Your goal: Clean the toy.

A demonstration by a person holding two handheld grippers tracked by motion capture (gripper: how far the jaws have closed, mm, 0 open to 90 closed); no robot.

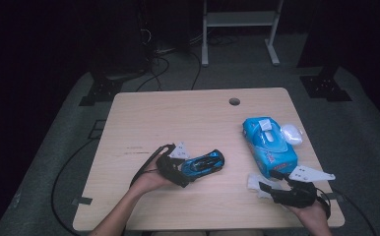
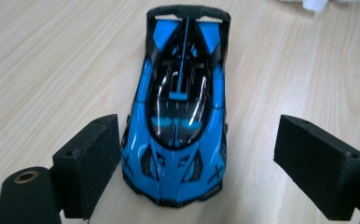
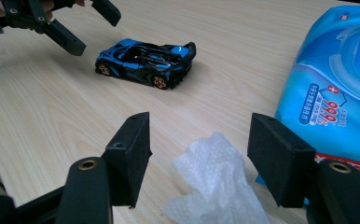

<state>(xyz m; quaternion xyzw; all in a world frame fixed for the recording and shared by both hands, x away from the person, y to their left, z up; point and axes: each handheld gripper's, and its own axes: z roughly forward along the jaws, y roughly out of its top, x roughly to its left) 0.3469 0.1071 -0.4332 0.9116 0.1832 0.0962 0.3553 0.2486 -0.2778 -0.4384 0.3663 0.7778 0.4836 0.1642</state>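
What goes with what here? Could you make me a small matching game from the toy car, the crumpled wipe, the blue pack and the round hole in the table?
Things:
1. toy car
2. crumpled wipe
3. wipes pack
4. round hole

Places:
A. near the table's far edge
B. between the open jaws of the right gripper
C. at the table's right side, flap open
D. in front of the open left gripper

Pairs: 1-D, 2-B, 3-C, 4-A

From above, my pale wooden table is lit evenly while the room behind sinks into black. Up close, glare streaks the glossy blue toy car, and my black jaws blur softly.
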